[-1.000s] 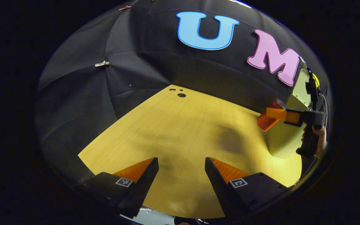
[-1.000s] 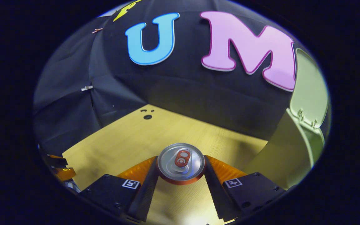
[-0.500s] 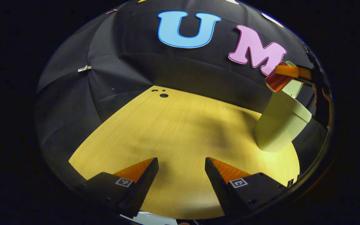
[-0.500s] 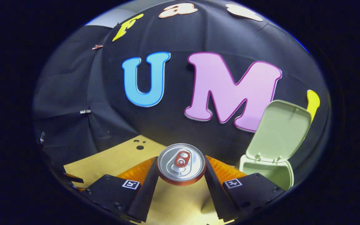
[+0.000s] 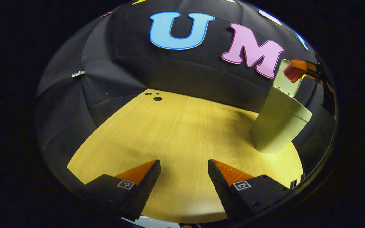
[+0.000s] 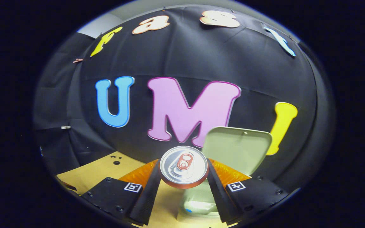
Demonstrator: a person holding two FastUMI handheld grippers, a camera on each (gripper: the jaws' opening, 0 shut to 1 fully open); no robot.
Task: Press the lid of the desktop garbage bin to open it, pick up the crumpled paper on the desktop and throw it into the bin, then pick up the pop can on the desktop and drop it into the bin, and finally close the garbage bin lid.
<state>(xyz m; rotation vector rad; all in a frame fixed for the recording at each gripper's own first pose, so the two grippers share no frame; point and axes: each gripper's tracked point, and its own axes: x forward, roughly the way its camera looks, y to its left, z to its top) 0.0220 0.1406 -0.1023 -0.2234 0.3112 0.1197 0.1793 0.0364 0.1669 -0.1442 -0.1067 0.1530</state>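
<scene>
My right gripper (image 6: 184, 172) is shut on the pop can (image 6: 183, 165), whose silver top with a red tab faces the camera. Just below and beyond it stands the pale green bin (image 6: 201, 202) with its lid (image 6: 236, 147) raised upright; something pale lies inside. In the left gripper view the same bin (image 5: 279, 125) stands at the table's far right, and the can (image 5: 293, 72) hangs above its rim, held by the right gripper (image 5: 298, 68). My left gripper (image 5: 184, 167) hovers open over the bare wooden table (image 5: 176, 133), nothing between its fingers.
The round wooden table has small holes (image 5: 157, 98) near its far edge. Black cloth walls close in behind and to the left. The table's front edge (image 5: 169, 218) lies just under my left gripper.
The right gripper has lifted the can up and carried it right, from beside the bin to above its open mouth. The left gripper has stayed open, its view shifting slightly.
</scene>
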